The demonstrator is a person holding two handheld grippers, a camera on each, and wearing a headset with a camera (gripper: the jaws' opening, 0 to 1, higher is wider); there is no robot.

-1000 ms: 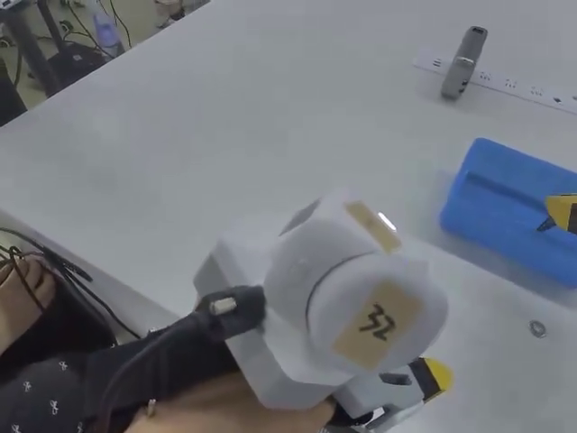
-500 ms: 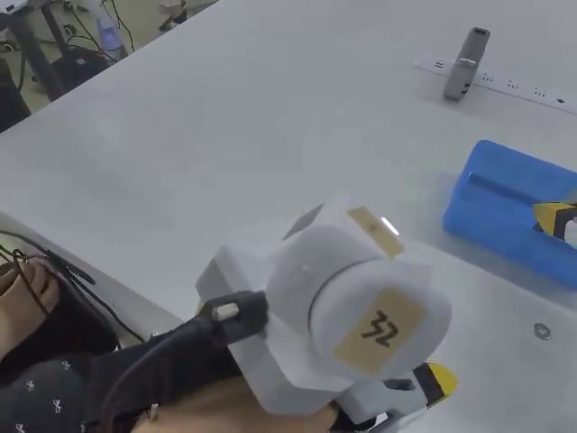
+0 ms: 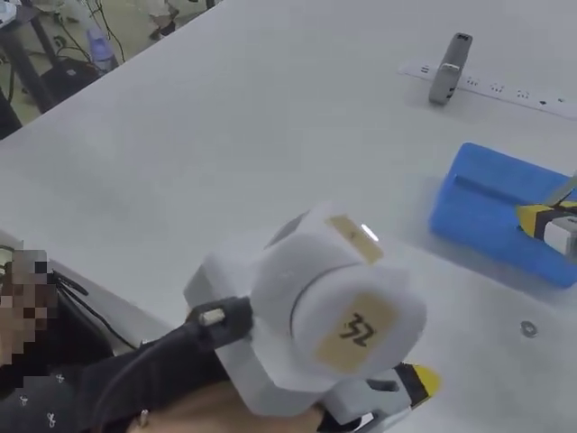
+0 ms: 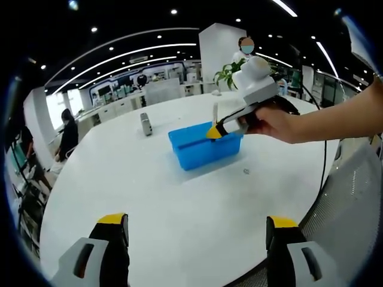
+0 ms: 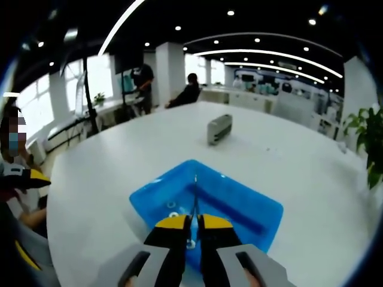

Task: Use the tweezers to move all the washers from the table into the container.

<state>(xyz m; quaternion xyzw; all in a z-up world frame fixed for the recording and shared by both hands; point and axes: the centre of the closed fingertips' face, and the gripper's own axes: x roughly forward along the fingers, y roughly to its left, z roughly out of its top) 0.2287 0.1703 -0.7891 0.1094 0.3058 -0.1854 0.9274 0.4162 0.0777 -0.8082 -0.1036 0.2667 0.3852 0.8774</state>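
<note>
The blue container (image 3: 491, 207) stands at the right of the table. My right gripper (image 5: 192, 222) is shut on the thin metal tweezers (image 5: 194, 200), whose tips point down into the blue container (image 5: 239, 206); a couple of washers (image 5: 173, 209) lie inside it. In the head view the right gripper (image 3: 545, 221) reaches over the container's right end. One washer (image 3: 529, 328) lies on the table in front of the container, also seen as the washer (image 4: 246, 171). My left gripper (image 4: 194, 251) is open with nothing between its jaws, held low near the table's front edge, where the left gripper (image 3: 392, 397) is largely hidden by its own white body.
A grey device (image 3: 448, 56) stands on a white power strip (image 3: 505, 88) at the back of the table. Wide bare tabletop (image 3: 225, 153) spreads to the left. People stand and sit in the office beyond the table (image 5: 191, 89).
The right gripper's yellow tip has come further in over the container's right end. The head camera has shifted slightly; the left gripper stays where it was.
</note>
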